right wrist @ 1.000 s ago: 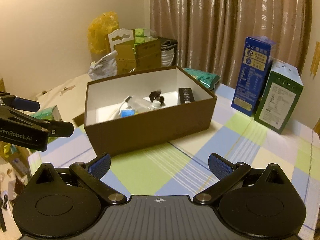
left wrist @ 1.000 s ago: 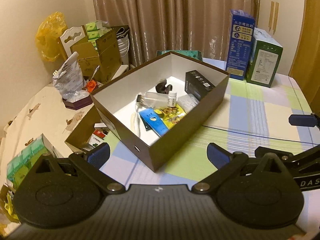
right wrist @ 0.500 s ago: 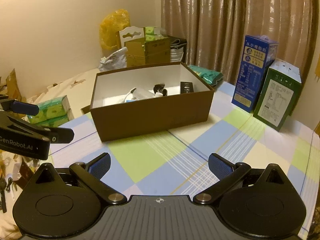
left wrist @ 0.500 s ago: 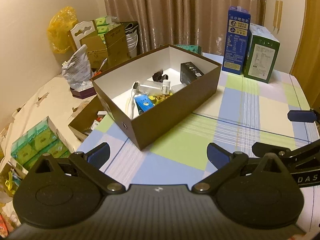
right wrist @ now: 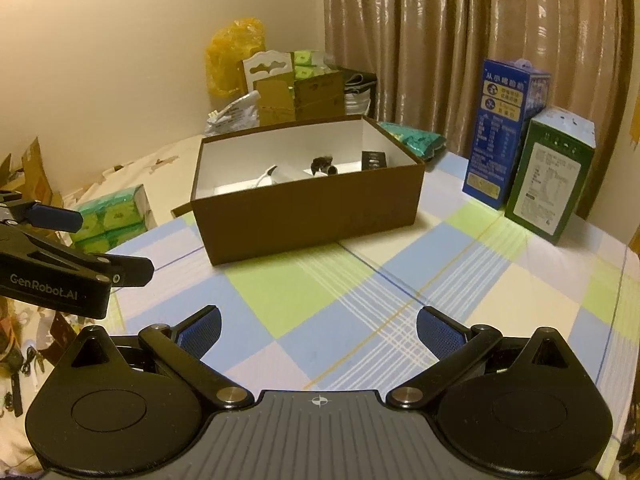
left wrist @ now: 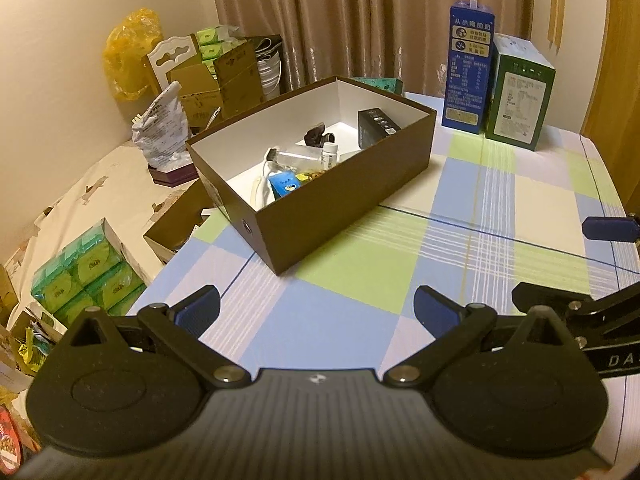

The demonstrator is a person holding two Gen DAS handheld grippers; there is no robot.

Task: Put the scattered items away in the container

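Observation:
A brown cardboard box (left wrist: 344, 200) with white inner walls stands on the checked tablecloth, seen also in the right wrist view as the box (right wrist: 304, 216). Inside lie a black small carton (left wrist: 376, 126), a clear bottle (left wrist: 298, 156), a white-capped vial (left wrist: 329, 153), a blue packet (left wrist: 284, 184), a dark curled item (left wrist: 318, 136) and a white cable (left wrist: 260, 188). My left gripper (left wrist: 316, 308) is open and empty, well back from the box over the cloth. My right gripper (right wrist: 318, 328) is open and empty too, also short of the box.
A tall blue carton (left wrist: 468, 68) and a green carton (left wrist: 520, 94) stand at the table's far right. Green tissue packs (left wrist: 88, 276), cardboard boxes (left wrist: 216, 80), a yellow bag (left wrist: 128, 52) and a crumpled white bag (left wrist: 162, 128) crowd the left side. A curtain (left wrist: 360, 12) hangs behind.
Both grippers have drawn back from the box, which now looks smaller and farther. Both stayed open and empty.

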